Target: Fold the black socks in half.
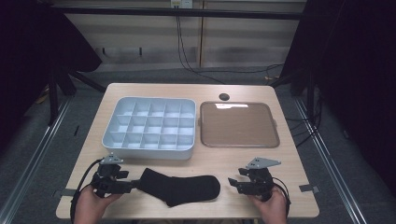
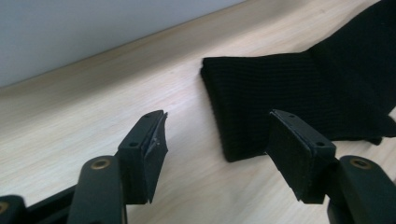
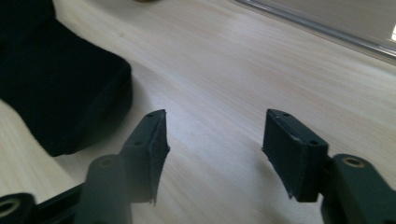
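From above, the black sock (image 1: 180, 186) lies on the table (image 1: 280, 163) between both grippers. In the left gripper view, the left gripper (image 2: 217, 144) stands half open at the sock's cuff, holding nothing. In the right gripper view, the right gripper (image 3: 215, 144) is half open over bare wood, beside the sock's toe.

A light wood-grain counter (image 1: 205, 91) with rounded corners stands on a grey carpeted floor (image 1: 42, 154). A small dark round cable hole (image 1: 224, 96) sits near its far edge. Behind it runs a pale panelled back wall (image 1: 154, 39) with vertical seams, crossed at the top by a dark horizontal metal bar (image 1: 177, 11). Black cables (image 1: 187, 60) hang down the wall and trail across the floor. Black curtains (image 1: 359, 70) close both sides. Silver metal floor rails (image 1: 35, 158) run along left and right. A glare of overhead light falls beyond the counter's middle.
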A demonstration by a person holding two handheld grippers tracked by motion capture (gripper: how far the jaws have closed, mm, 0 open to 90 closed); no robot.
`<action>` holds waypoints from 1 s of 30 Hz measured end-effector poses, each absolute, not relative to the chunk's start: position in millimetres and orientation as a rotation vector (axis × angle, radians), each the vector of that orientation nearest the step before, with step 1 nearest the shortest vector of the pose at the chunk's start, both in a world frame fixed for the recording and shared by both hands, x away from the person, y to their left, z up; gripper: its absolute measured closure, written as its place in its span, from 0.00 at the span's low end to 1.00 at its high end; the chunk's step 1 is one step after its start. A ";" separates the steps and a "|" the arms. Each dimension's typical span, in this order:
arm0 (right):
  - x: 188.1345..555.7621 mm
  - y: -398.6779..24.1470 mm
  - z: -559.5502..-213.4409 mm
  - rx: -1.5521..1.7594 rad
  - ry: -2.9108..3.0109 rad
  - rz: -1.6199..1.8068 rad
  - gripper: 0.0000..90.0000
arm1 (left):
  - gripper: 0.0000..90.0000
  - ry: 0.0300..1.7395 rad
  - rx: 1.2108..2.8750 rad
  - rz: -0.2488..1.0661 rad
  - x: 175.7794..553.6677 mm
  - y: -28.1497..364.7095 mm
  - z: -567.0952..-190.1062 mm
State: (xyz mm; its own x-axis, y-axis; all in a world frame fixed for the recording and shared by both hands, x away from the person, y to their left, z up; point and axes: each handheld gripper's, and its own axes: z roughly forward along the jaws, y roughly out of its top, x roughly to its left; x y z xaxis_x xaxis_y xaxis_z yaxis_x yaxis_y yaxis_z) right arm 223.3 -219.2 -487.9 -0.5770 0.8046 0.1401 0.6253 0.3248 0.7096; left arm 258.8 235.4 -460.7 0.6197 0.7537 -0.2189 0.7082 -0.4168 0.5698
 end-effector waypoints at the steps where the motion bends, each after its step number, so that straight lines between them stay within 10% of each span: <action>1: 223.3 -219.2 -487.9 1.298 2.353 1.095 0.49 | 0.43 1.142 2.210 0.093 258.8 235.4 -460.7; 12: 213.3 -205.1 -482.4 1.056 2.576 1.071 1.00 | 0.44 1.193 2.203 0.041 261.3 223.1 -463.1; 30: 209.6 -177.8 -491.5 0.891 2.689 1.011 1.00 | 0.53 1.275 2.224 -0.007 263.8 220.8 -471.0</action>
State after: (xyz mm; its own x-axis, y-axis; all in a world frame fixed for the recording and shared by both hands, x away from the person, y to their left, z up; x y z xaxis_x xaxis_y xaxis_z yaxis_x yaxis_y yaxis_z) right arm 209.6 -177.8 -491.5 -0.8165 0.5719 0.0791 0.4823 0.6005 0.6378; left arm 263.8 220.8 -471.0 0.5454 0.7912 -0.2765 0.7944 -0.3828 0.4716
